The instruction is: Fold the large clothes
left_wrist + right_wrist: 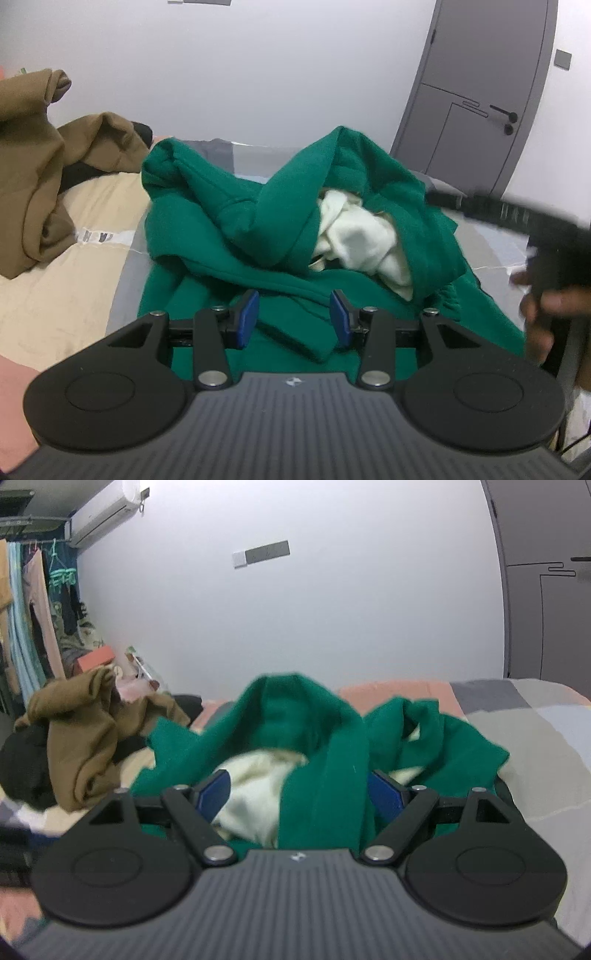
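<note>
A bed (55, 302) with a patchwork cover stood against a white wall. The crumpled green hoodie (258, 221) lay mid-bed, away from its edges. The left gripper (294, 314) hovered with fingers partly apart, gripping nothing; the right gripper (303, 794) spread wide around a green fold, pads not pressing.

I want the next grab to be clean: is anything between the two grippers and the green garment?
Nothing visible. The left gripper hangs open right over the green garment, and the right gripper stands open with a green fold and cream lining between its fingers, unpinched.

Left tongs (293, 319) part-open, right tongs (301, 797) spread wide, seemingly gripping nothing.
</note>
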`<move>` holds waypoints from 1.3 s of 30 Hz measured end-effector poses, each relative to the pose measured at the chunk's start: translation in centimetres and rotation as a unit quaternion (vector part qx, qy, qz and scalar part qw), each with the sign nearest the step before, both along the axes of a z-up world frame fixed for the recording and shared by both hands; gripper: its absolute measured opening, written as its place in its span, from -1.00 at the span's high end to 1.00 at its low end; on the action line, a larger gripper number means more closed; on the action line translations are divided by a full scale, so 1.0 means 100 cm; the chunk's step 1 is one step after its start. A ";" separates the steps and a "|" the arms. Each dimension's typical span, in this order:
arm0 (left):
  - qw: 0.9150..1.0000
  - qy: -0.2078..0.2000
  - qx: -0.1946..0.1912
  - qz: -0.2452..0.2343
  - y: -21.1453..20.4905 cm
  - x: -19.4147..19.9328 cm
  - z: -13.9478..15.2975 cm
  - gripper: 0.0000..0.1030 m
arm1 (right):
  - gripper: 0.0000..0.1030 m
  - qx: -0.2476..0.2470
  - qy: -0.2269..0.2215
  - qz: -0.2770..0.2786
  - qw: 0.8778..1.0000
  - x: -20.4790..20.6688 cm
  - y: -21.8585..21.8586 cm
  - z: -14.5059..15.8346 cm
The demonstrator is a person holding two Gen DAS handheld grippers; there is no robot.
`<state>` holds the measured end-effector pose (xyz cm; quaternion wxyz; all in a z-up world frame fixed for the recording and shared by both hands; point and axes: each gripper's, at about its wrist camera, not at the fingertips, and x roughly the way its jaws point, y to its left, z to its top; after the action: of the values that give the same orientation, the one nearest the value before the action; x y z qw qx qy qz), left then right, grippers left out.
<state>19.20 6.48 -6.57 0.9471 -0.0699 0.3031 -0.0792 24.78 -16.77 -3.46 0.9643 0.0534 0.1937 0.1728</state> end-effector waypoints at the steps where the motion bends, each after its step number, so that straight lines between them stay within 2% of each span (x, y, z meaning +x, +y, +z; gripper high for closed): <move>1: 1.000 0.003 0.003 0.001 0.002 0.002 -0.003 0.06 | -0.61 0.003 -0.001 -0.002 1.000 0.004 0.002 0.003; 4: 1.000 0.010 0.002 0.007 0.010 0.006 -0.011 0.06 | -0.61 0.013 0.007 -0.018 1.000 0.024 0.009 0.011; 8: 0.999 0.020 -0.025 0.013 0.022 0.011 -0.018 0.07 | -0.61 0.014 0.024 -0.041 0.999 0.057 0.022 0.013; 12: 0.999 0.021 -0.023 0.018 0.029 0.017 -0.023 0.07 | -0.61 0.021 0.047 -0.076 0.996 0.092 0.030 0.009; 16: 0.998 0.023 -0.054 0.028 0.046 0.024 -0.024 0.07 | -0.61 0.036 0.087 -0.098 0.991 0.123 0.035 -0.002; 18: 0.997 0.027 -0.070 0.036 0.056 0.027 -0.025 0.06 | -0.63 0.036 0.079 -0.107 0.990 0.131 0.038 -0.004; 21: 0.995 0.030 -0.088 0.046 0.066 0.028 -0.029 0.07 | -0.61 0.024 0.067 -0.111 0.991 0.145 0.043 -0.003; 27: 0.993 0.033 -0.099 0.061 0.075 0.032 -0.033 0.06 | -0.59 -0.038 0.143 -0.097 0.984 0.176 0.062 -0.028; 28: 0.992 0.032 -0.101 0.062 0.077 0.032 -0.034 0.06 | -0.53 -0.051 0.144 -0.095 0.984 0.175 0.066 -0.032; 29: 0.992 0.032 -0.103 0.063 0.078 0.032 -0.034 0.06 | -0.28 -0.056 0.139 -0.087 0.985 0.171 0.068 -0.032; 30: 0.992 0.032 -0.105 0.064 0.080 0.032 -0.035 0.06 | 0.12 -0.062 0.130 -0.077 0.987 0.166 0.071 -0.030; 32: 0.991 0.030 -0.109 0.066 0.082 0.031 -0.034 0.07 | 0.61 -0.075 0.106 -0.059 0.990 0.154 0.072 -0.021; 34: 0.991 0.022 -0.115 0.069 0.085 0.028 -0.031 0.06 | 0.67 -0.074 0.077 -0.045 0.993 0.135 0.069 -0.005; 39: 0.987 0.001 -0.137 0.085 0.096 0.019 -0.022 0.06 | 0.72 -0.025 -0.014 0.036 0.999 0.058 0.046 0.039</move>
<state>21.15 16.08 -8.75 0.9315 -0.2250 0.2829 -0.0394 30.62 -12.13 0.47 0.9610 0.0197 0.1866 0.2030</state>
